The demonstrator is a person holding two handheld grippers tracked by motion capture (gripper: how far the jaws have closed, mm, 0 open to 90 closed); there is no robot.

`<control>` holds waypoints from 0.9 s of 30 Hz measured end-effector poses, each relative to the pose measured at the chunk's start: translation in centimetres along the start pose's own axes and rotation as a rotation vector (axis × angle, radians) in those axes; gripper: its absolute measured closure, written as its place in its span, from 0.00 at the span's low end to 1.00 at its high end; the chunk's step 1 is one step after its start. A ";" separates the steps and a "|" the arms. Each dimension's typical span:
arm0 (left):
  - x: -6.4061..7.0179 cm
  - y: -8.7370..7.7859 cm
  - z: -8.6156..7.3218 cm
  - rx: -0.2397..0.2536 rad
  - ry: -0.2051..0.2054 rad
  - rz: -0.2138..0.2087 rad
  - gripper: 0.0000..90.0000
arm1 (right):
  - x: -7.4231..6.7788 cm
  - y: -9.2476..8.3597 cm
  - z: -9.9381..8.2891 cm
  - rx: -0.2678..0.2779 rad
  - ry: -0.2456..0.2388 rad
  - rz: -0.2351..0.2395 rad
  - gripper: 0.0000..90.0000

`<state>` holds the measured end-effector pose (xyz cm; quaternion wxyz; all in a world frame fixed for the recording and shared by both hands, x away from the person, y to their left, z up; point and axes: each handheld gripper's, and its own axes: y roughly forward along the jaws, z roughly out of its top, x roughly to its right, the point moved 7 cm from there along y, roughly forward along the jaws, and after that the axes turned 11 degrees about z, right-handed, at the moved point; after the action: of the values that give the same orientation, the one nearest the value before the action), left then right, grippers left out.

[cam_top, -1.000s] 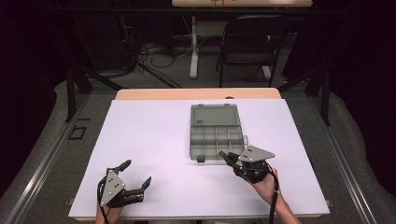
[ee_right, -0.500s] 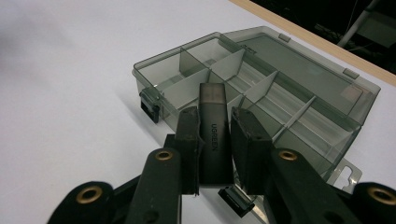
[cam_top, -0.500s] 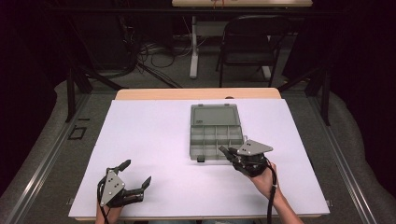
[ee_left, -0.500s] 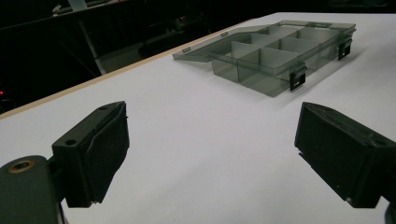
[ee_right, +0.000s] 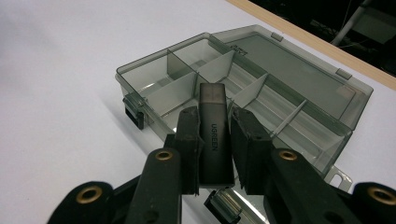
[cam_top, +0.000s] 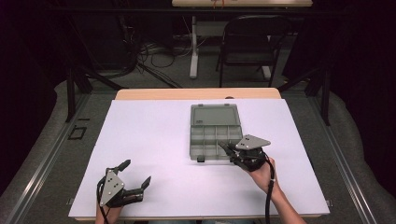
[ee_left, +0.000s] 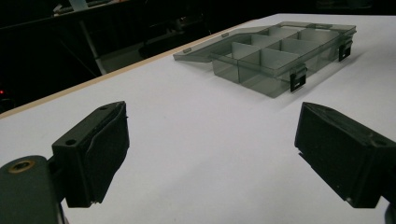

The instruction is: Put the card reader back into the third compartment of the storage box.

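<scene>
My left gripper [cam_top: 132,181]: low at the near left corner of the table [cam_top: 154,140], lying over the white sheet, well apart from the box
My left fingers: spread wide with nothing between them; in the left gripper view one black pad [ee_left: 93,151] rises at the left edge and the other at the right, with bare white sheet in the gap
Left gripper view, farther off: the organizer box [ee_left: 275,56] sits up and to the right, its two dark latches on the near wall facing me
Organizer box [cam_top: 215,135]: smoky clear plastic, at the middle of the table a little right of centre, lid thrown open and lying flat on the far side; the near half is split by partitions into small compartments, and the ones I can see look empty
My right gripper [cam_top: 225,150]: at the near right corner of the box, tips just over its front edge, grey three-cornered plate on top, cable trailing back along my forearm
My right fingers: closed tight on the USB stick [ee_right: 215,135], a dark slim bar printed UGREEN, one pad pressed on each long side
USB stick position: pointing away from me, its far end over the box's near compartments, tilted slightly; whether it touches a partition I cannot tell
</scene>
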<state>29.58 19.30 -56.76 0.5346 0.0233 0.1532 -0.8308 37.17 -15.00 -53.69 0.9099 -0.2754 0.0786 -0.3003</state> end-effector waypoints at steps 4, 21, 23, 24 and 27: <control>0.0 0.0 0.0 0.002 0.001 0.002 0.11 | 0.2 0.1 0.1 -0.006 -0.004 -0.006 0.82; 0.1 0.0 0.1 0.005 0.005 0.000 0.11 | 1.5 0.3 1.1 -0.013 -0.006 -0.024 0.82; 0.1 0.0 0.1 0.006 0.004 0.001 0.11 | 1.6 0.3 1.2 -0.014 -0.005 -0.026 0.82; 0.1 0.0 0.1 0.006 0.004 0.001 0.11 | 1.7 0.3 1.2 -0.016 -0.004 -0.028 0.82; 0.0 0.0 0.2 0.006 0.001 -0.002 0.11 | 2.0 0.4 1.2 -0.014 -0.001 -0.033 0.82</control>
<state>29.55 19.22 -56.62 0.5339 0.0252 0.1507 -0.8316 39.35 -15.31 -52.84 0.9028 -0.2833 0.0755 -0.3147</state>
